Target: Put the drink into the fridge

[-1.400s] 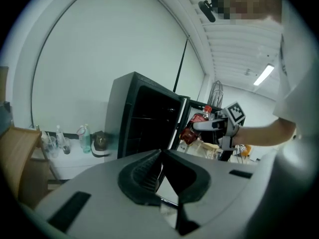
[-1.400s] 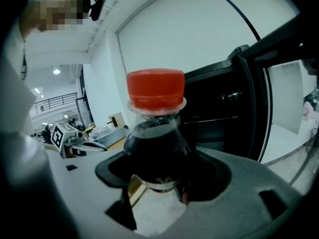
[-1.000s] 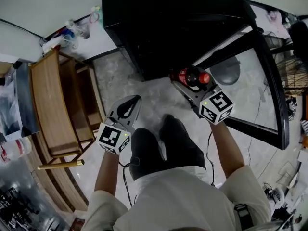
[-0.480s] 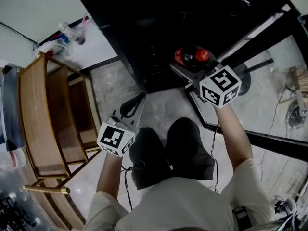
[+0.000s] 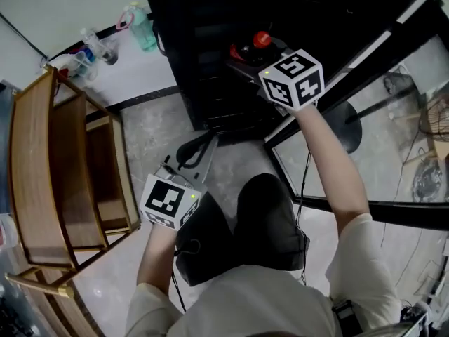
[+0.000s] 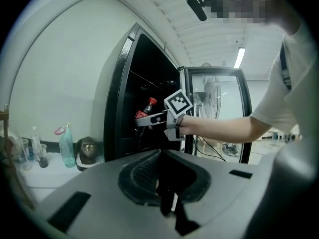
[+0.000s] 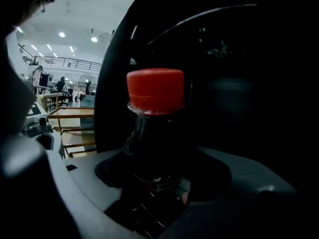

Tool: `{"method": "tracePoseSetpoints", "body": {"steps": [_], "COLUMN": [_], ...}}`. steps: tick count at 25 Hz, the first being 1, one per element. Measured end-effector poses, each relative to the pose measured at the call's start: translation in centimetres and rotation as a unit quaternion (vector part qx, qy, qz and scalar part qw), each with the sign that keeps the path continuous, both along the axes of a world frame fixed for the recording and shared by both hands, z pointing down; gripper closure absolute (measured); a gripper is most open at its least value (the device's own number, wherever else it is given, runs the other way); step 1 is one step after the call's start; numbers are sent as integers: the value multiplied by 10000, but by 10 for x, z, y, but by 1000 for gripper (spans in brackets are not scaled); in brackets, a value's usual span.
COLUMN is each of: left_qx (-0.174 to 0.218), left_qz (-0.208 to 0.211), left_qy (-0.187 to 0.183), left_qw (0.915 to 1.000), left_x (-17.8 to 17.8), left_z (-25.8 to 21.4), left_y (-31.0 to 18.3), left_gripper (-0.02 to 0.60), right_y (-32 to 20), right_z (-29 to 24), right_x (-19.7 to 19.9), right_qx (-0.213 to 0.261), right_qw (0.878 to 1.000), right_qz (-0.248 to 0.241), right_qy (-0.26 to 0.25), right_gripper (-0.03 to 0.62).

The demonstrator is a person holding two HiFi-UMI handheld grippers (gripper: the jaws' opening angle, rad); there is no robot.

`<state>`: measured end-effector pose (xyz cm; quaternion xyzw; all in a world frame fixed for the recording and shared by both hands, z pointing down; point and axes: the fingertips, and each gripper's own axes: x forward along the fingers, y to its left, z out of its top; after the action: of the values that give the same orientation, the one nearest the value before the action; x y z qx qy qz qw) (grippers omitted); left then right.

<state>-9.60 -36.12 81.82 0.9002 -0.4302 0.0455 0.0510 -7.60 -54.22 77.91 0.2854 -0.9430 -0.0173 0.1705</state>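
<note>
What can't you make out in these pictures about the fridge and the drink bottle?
- Inside of the tall black fridge: in the head view and right gripper view it is too dark to show shelves or free space.
- Label of the dark plastic drink bottle with the red cap: shadowed in the right gripper view, too small in the left gripper view.
- Bottle's base: hidden by the right gripper in the head view.
- Whether the bottle touches a shelf: no view shows it.

A pale, mottled stone floor (image 5: pixel 151 128) runs up to a white wall (image 5: pixel 63 5), where a few bottles (image 5: pixel 144 35) stand. A wooden shelf unit (image 5: pixel 49 167) stands at the left. A strip light (image 6: pixel 239 57) glows on the panelled ceiling (image 6: pixel 164 14).
</note>
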Motion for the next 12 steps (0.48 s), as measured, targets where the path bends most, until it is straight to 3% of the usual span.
{"method": "tracePoseSetpoints", "body": {"steps": [8, 12], "left_qx": [-18, -96], "left_qz": [-261, -322], "left_qy": [163, 18], "left_qw": [9995, 9994], "left_x": [-5, -8], "left_z": [11, 9], "left_y": [5, 18], "left_gripper": [571, 571], "right_y": [-53, -61], "right_z": [24, 42], "right_x": [-40, -49], "right_qx": [-266, -509], "right_qw": [9964, 9927], "right_qz": [-229, -246], "right_qy": [766, 1062], "right_gripper": [289, 289]}}
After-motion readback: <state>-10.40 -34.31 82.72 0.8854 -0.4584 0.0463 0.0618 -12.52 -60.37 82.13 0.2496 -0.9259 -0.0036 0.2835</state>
